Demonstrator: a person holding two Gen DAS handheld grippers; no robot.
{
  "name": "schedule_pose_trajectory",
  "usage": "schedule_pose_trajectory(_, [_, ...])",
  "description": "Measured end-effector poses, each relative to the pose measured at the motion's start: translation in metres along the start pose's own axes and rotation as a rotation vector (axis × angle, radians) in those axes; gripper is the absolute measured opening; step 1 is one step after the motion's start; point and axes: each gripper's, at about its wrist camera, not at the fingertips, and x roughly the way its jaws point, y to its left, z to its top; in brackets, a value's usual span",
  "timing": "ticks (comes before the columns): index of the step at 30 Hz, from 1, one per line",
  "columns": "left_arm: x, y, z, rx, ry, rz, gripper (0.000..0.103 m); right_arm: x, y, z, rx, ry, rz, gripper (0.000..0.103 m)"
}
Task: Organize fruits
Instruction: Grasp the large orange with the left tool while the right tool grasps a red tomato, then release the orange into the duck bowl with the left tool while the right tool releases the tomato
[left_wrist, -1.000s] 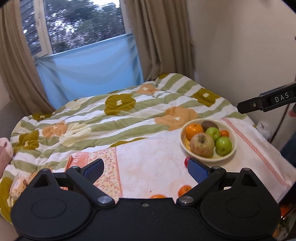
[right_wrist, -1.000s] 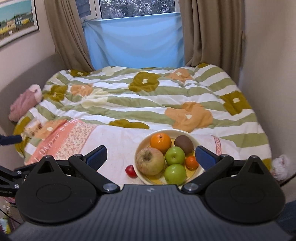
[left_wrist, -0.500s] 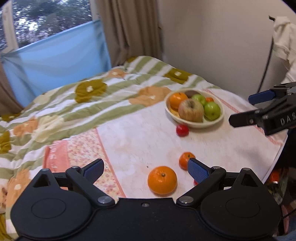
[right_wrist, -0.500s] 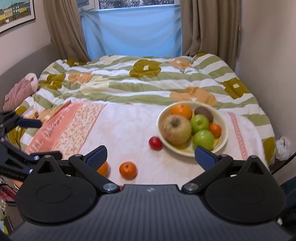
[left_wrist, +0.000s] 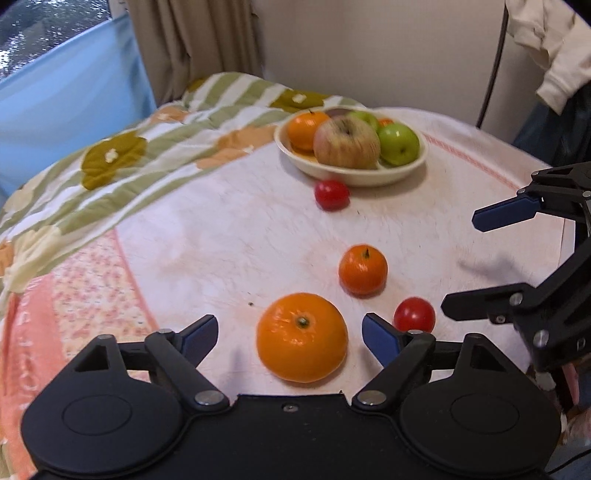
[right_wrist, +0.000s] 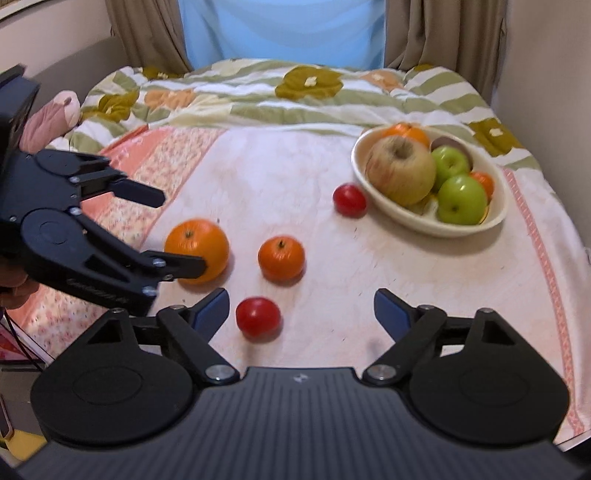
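Kiwi (right_wrist: 448, 143) at my 1 o'clock hides behind bowl (right_wrist: 402, 218) apples on the bed's pale cloth (right_wrist: 295, 177), both hand-held grippers, left (left_wrist: 288, 334) and right (right_wrist: 301, 310), released.

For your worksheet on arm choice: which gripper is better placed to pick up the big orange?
Left. The left gripper is open, its jaws either side of the big orange; the right gripper faces the red fruit.

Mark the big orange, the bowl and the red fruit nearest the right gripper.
Big orange (left_wrist: 302, 336): left wrist view, middle of its peel.
Bowl (right_wrist: 421, 221): right wrist view, near outer wall.
Red fruit (right_wrist: 257, 316): right wrist view, middle of its skin.
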Motion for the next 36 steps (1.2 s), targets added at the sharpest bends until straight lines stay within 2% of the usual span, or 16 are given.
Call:
schedule_pose_trajectory(2, [0.009,-0.001,-0.001,0.007,0.016,-0.014,0.084,0.006,0.002,-0.003,-0.004,0.010,0.003,0.097])
schedule_pose_trajectory(4, [0.017,-0.002,-0.002,0.011,0.036,-0.029,0.076,0.011,0.003,-0.007,-0.002,0.021,0.014,0.096])
schedule_pose_trajectory(10, [0.031,-0.002,-0.002,0.010,0.059,-0.033,0.064,0.023,0.010,-0.011,-0.012,0.055,0.041,0.082])
schedule_pose_trajectory(14, [0.030,0.002,-0.003,-0.020,0.060,-0.047,0.064,0.027,0.012,-0.012,-0.016,0.067,0.051,0.077])
schedule_pose_trajectory(28, [0.016,0.006,-0.018,-0.037,0.062,0.017,0.064,0.041,0.021,-0.011,-0.055,0.092,0.095,0.065])
schedule_pose_trajectory(30, [0.014,0.008,-0.021,-0.050,0.064,0.024,0.064,0.043,0.022,-0.010,-0.065,0.092,0.095,0.059])
schedule_pose_trajectory(31, [0.014,0.008,-0.022,-0.057,0.065,0.028,0.064,0.044,0.024,-0.010,-0.072,0.093,0.096,0.049])
schedule_pose_trajectory(36, [0.008,0.010,-0.024,-0.079,0.069,0.045,0.064,0.046,0.026,-0.009,-0.090,0.095,0.093,0.048])
